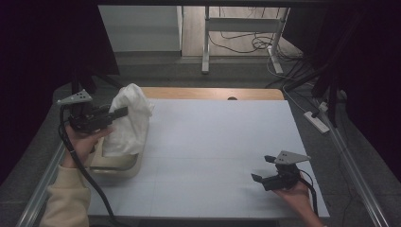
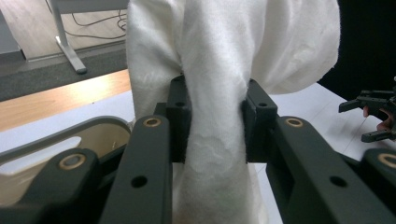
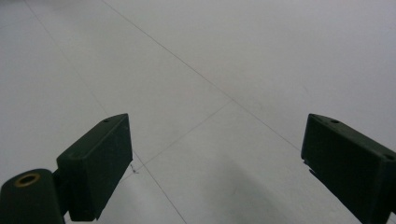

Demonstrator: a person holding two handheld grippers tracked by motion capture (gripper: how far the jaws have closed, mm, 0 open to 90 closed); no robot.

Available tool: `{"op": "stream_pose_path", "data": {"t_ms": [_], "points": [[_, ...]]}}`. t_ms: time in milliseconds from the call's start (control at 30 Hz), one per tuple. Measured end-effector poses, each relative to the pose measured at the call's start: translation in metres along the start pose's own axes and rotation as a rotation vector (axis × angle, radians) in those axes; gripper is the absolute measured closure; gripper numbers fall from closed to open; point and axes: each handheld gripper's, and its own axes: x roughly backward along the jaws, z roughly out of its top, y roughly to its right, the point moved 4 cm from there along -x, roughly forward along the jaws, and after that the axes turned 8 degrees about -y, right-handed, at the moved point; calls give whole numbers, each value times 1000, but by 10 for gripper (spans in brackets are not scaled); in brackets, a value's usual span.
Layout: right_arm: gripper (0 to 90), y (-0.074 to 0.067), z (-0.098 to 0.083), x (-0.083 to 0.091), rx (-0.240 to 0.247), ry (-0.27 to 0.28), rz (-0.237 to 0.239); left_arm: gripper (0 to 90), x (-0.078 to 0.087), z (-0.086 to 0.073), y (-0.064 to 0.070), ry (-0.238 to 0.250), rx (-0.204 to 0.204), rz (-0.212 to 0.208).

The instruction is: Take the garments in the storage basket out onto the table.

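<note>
A white cloth [image 1: 127, 120] hangs bunched above a cream basin [image 1: 118, 166] at the table's left edge. My left gripper [image 1: 118, 113] is shut on the cloth; in the left gripper view both pads press a thick fold of the cloth [image 2: 215, 116] between them, with the basin's rim [image 2: 65, 133] below at the left. My right gripper [image 1: 264, 168] rests low over the white table [image 1: 213, 142] at the front right, jaws wide apart with nothing between them. In the right gripper view my right gripper [image 3: 215, 163] looks onto bare table [image 3: 210, 70].
The table's far edge is a wooden strip [image 1: 213, 93]. Beyond it stand a desk frame [image 1: 246, 28] and floor cables [image 1: 246, 42]. A power strip [image 1: 318, 121] lies off the table's right side. The right gripper [image 2: 373, 116] shows far off in the left gripper view.
</note>
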Motion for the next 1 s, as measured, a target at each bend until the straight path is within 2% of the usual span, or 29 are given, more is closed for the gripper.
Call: {"op": "stream_pose_path", "data": {"t_ms": [267,533,1000], "points": [[87,0,0,0,-1,-2,3,688,2,6,4,31,0,-10],[87,0,0,-1,-3,-2,5,688,4,19,17,77,-18,-31],[87,0,0,-1,-4,-5,1,688,-6,31,32,89,-44,-66]]}}
